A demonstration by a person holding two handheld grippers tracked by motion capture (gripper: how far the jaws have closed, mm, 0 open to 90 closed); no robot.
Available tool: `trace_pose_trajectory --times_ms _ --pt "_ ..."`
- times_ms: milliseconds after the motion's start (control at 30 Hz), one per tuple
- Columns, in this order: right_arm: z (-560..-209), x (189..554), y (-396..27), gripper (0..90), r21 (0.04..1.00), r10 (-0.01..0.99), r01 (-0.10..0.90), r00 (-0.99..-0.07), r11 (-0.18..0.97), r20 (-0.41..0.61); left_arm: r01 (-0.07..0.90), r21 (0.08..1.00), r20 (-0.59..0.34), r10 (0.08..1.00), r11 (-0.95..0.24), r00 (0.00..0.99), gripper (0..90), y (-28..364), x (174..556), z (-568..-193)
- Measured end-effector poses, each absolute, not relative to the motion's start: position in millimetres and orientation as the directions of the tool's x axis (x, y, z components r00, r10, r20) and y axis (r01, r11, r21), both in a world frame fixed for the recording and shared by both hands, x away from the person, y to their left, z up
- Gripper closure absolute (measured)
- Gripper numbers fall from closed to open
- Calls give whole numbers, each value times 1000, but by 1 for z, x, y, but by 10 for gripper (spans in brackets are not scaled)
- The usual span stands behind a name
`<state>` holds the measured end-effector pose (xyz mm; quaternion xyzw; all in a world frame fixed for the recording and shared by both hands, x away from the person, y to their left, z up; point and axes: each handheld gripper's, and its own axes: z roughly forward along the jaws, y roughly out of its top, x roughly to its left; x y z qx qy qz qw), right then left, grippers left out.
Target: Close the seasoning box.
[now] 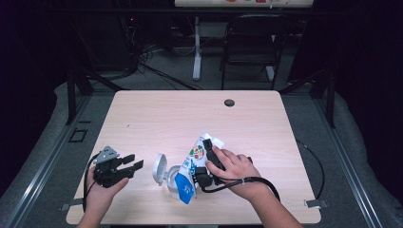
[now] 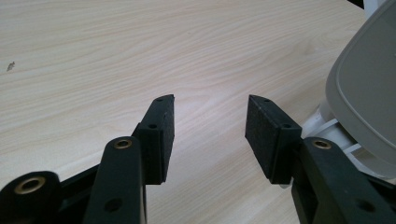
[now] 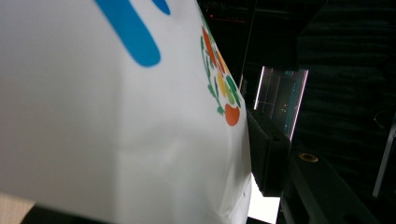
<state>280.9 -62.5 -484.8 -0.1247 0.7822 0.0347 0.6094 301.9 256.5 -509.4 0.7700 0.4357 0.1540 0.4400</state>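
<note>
Right hand-held gripper clamping pouch, tilted

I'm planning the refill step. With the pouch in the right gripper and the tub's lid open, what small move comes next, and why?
Probably tip the pouch lower end further into the tub: the right gripper is shut on the pouch, the lid stands open, and the left gripper rests open beside it.

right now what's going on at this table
A person works at a light wooden table with a tool in each hand. The right tool is clamped on a white plastic pouch with blue and multicoloured print, tipping it down at a small grey tub with its hinged lid open. The left tool rests beside the tub, jaws open, holding nothing.
</note>
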Motion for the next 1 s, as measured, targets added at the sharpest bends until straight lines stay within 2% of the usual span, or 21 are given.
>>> trace_pose_trajectory --times_ms 1000 --pt "-484 279 -61 620 -122 -173 -242 -201 962 -964 535 812 -146 807 -233 573 530 256 302 -509"
